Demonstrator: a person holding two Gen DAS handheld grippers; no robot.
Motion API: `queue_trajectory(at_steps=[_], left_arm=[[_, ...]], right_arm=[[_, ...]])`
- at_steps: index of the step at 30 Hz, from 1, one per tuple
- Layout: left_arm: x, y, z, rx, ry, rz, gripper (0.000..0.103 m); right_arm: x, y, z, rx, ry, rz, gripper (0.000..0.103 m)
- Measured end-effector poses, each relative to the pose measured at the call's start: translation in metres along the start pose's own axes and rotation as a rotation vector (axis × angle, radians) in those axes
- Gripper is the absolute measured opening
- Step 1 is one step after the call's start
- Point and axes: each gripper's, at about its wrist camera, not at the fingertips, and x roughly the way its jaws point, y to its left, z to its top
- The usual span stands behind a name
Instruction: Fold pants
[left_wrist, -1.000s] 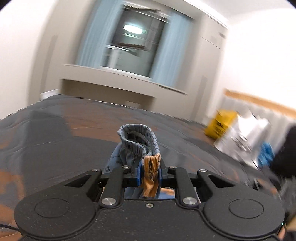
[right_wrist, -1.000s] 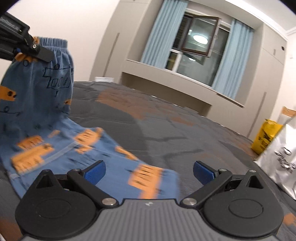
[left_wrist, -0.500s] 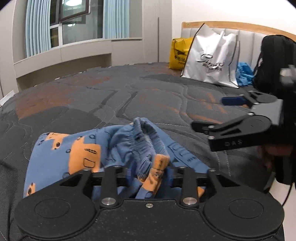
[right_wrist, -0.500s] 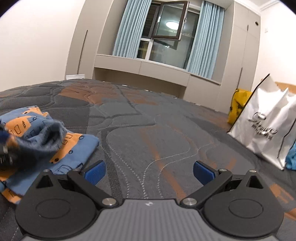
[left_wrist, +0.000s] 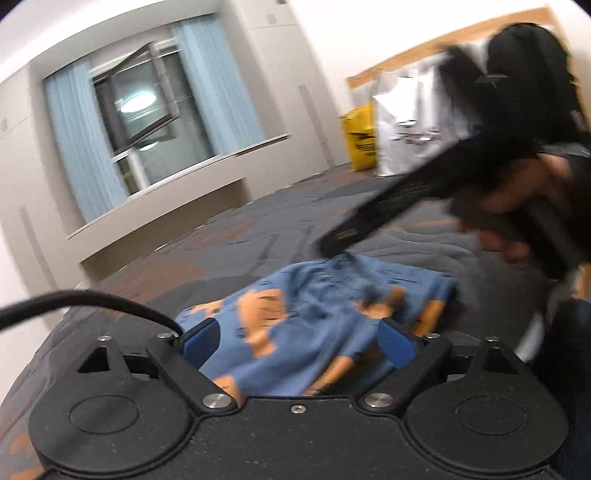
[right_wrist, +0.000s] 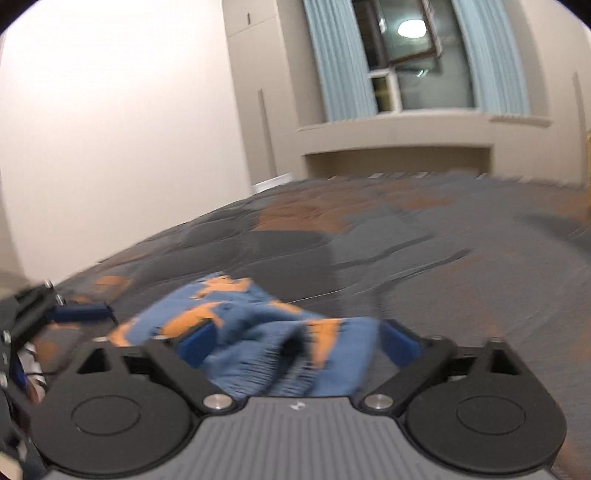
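Pants (left_wrist: 314, 325) lie bunched on bed (left_wrist: 258, 243), between both grippers. L gripper (left_wrist: 299, 339): jaws wide, just been opening, cloth between pads, unpinched. R gripper (right_wrist: 299, 343): wide, just been narrowing over waistband, no pinch yet. Risk: R grabs several layers, so fold bunches.

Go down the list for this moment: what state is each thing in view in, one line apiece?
Pants: released, lying rumpled on the bedspread, not neatly folded.
Left tongs: open, just been opening; the pants lie between the jaws, unpinched.
Right tongs: open, just been closing; the bunched waistband sits between the jaws, not pressed.
Window: one pane swung open.
Curtains: drawn to the sides.
White bag: upright, blurred.
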Motion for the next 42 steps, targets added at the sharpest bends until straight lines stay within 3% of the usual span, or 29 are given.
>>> queue_trajectory(at_steps=[3, 6, 8, 11, 16, 21, 24, 27, 29, 30, 32, 35, 42], left_arm=[[0.006, -0.010, 0.001, 0.027, 0.004, -0.051, 0.077], [0.021, -0.015, 0.005, 0.019, 0.040, -0.079, 0.060], [0.027, -0.018, 0.004, 0.009, 0.062, -0.092, 0.030], [0.031, -0.016, 0.004, -0.032, 0.070, -0.092, 0.009], [0.018, -0.009, 0.013, -0.095, 0.008, -0.137, 0.005], [0.026, -0.023, 0.009, -0.082, 0.024, -0.199, 0.005], [0.036, -0.026, 0.002, -0.102, 0.057, -0.213, 0.010], [0.029, -0.016, 0.002, -0.151, 0.032, -0.198, 0.038], [0.017, -0.006, 0.002, -0.183, -0.016, -0.156, 0.078], [0.012, -0.004, 0.005, -0.203, -0.033, -0.127, 0.084], [0.001, 0.010, 0.006, -0.259, -0.054, -0.063, 0.091], [-0.011, 0.038, 0.008, -0.352, -0.059, 0.050, 0.102], [-0.041, 0.119, -0.009, -0.457, 0.067, 0.510, 0.102]], right_arm=[[0.017, -0.002, 0.001, 0.050, 0.052, -0.028, 0.060], [0.021, -0.012, -0.003, 0.144, 0.079, 0.006, 0.036], [0.020, -0.018, -0.005, 0.183, 0.084, 0.024, 0.022], [0.013, -0.022, -0.003, 0.192, 0.074, 0.032, 0.013], [-0.010, -0.022, 0.006, 0.200, 0.022, 0.023, 0.012], [-0.028, -0.018, 0.008, 0.180, 0.029, -0.055, 0.013], [-0.014, -0.019, -0.003, 0.167, 0.095, -0.122, 0.014], [-0.012, -0.015, -0.010, 0.141, 0.101, -0.168, 0.031], [-0.019, -0.011, -0.007, 0.130, 0.062, -0.185, 0.064], [-0.023, -0.007, -0.006, 0.115, 0.038, -0.199, 0.072], [-0.030, 0.005, -0.004, 0.071, -0.002, -0.240, 0.092], [-0.028, 0.025, -0.006, -0.013, -0.022, -0.284, 0.103], [-0.006, 0.076, -0.020, -0.189, 0.000, -0.394, 0.103]])
